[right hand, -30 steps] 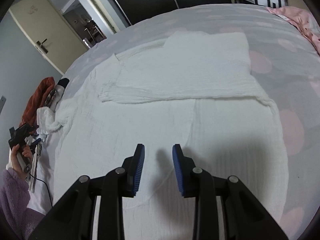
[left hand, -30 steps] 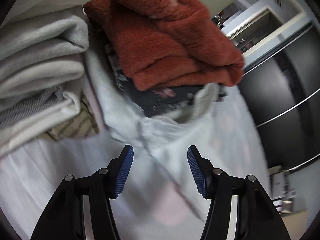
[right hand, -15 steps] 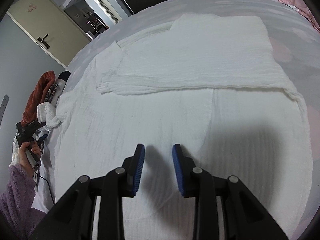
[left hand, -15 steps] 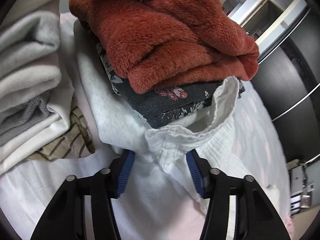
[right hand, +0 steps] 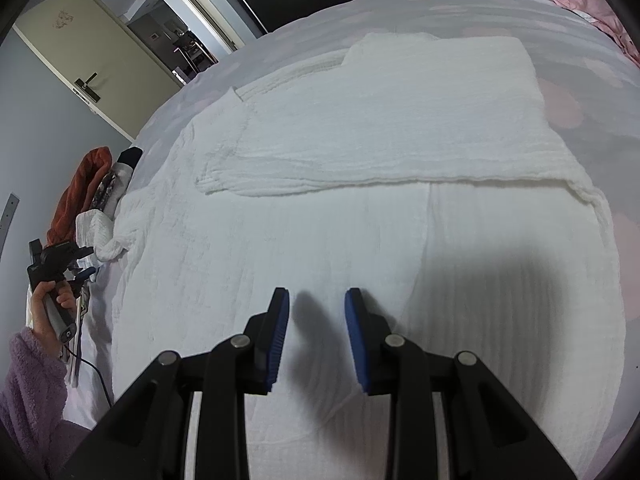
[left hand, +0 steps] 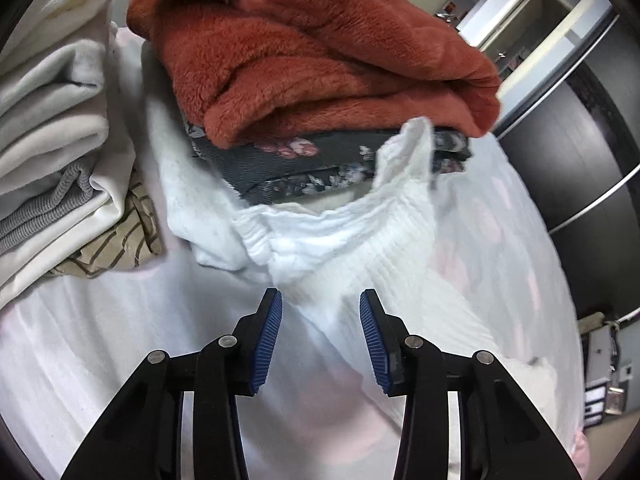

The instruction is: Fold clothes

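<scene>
White garment (left hand: pixel 360 240) just beyond left gripper (left hand: pixel 320 312)

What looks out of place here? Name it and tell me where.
One sleeve of the white garment is bunched up against the folded stack, its cuff riding up on the floral dark piece under the rust fleece. The other sleeve lies folded flat across the body. The open left gripper points at the bunch.

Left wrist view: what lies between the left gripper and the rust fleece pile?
The bunched sleeve end of the white garment lies right ahead of the open left gripper; behind it, dark floral fabric under the rust fleece.
</scene>
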